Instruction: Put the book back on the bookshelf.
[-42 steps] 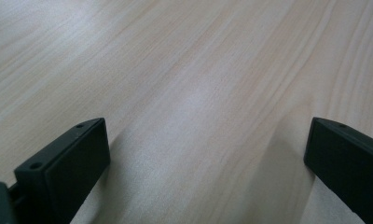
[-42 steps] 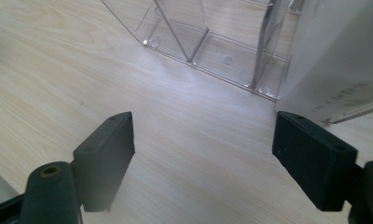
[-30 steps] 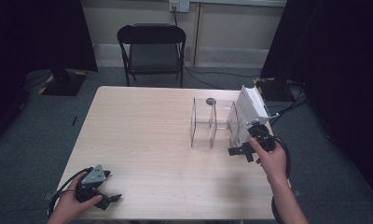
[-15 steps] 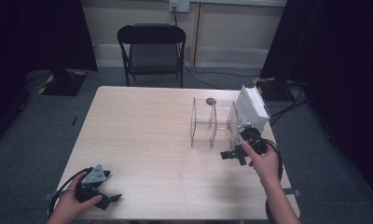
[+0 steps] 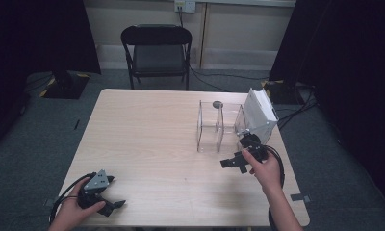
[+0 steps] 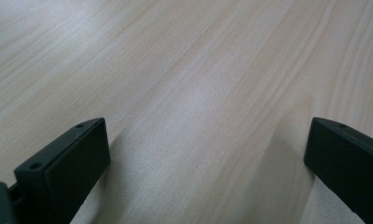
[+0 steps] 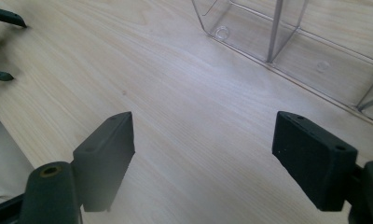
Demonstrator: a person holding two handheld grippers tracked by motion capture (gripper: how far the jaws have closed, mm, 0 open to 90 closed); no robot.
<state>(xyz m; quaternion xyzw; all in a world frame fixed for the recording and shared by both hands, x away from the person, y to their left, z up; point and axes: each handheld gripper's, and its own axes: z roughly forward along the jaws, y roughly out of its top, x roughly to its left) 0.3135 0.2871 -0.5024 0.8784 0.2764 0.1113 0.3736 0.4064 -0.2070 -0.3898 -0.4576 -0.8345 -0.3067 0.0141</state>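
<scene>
My left gripper [image 5: 115, 192] rests near the table's front left corner, held in a hand, jaws pointing right. In the left gripper view the left gripper [image 6: 205, 140] stands open over bare wood. My right gripper [image 5: 233, 162] hovers low at the right side, just in front of a clear plastic divided box [image 5: 218, 126]. Its jaws point left. In the right gripper view the right gripper [image 7: 203, 140] is open with nothing between the pads, and the clear box [image 7: 278, 37] lies ahead at the upper right.
A white box [image 5: 259, 114] leans against the clear box's right end. A small dark round thing [image 5: 217, 104] sits at the clear box's far side. A black folding chair [image 5: 157, 48] stands beyond the light wooden table [image 5: 147, 134]. Cables trail from both grippers.
My right gripper has drifted toward the table's front and a little left, away from the white box, and slightly lower. The left gripper has stayed put.
</scene>
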